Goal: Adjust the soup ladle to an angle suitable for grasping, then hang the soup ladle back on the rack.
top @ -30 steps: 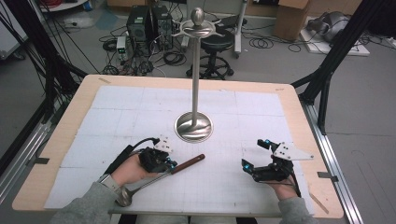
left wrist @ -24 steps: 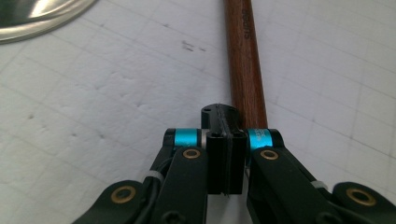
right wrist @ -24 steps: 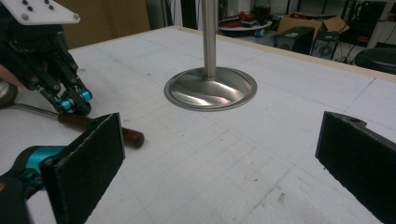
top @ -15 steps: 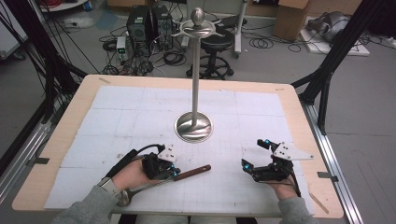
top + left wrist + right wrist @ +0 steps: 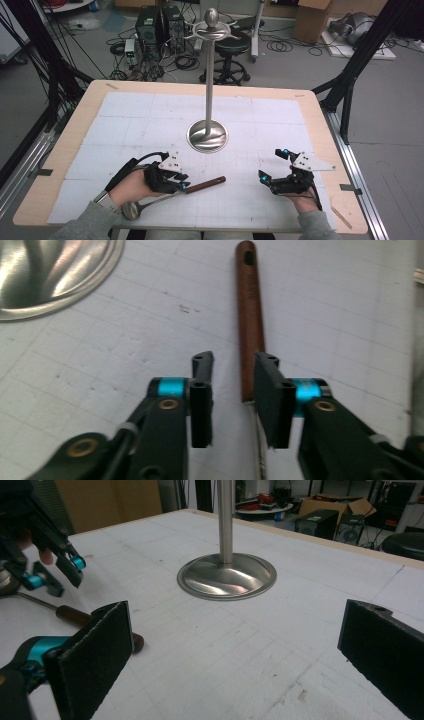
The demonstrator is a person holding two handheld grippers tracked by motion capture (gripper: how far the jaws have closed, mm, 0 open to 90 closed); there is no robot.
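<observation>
While its jaws part, the left gripper (image 5: 229, 371) straddles a ladle (image 5: 172, 196) lying on the table (image 5: 90, 107), pads clear of the wooden handle.
Centring before closing should steady the lift; the right gripper (image 5: 272, 167) rests wide open, near the stand (image 5: 208, 135).

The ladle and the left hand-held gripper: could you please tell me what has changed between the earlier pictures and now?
The left hand-held gripper has just opened, releasing the ladle, which shifted slightly rightward on the table. The right hand-held gripper and the stand stayed put.
</observation>
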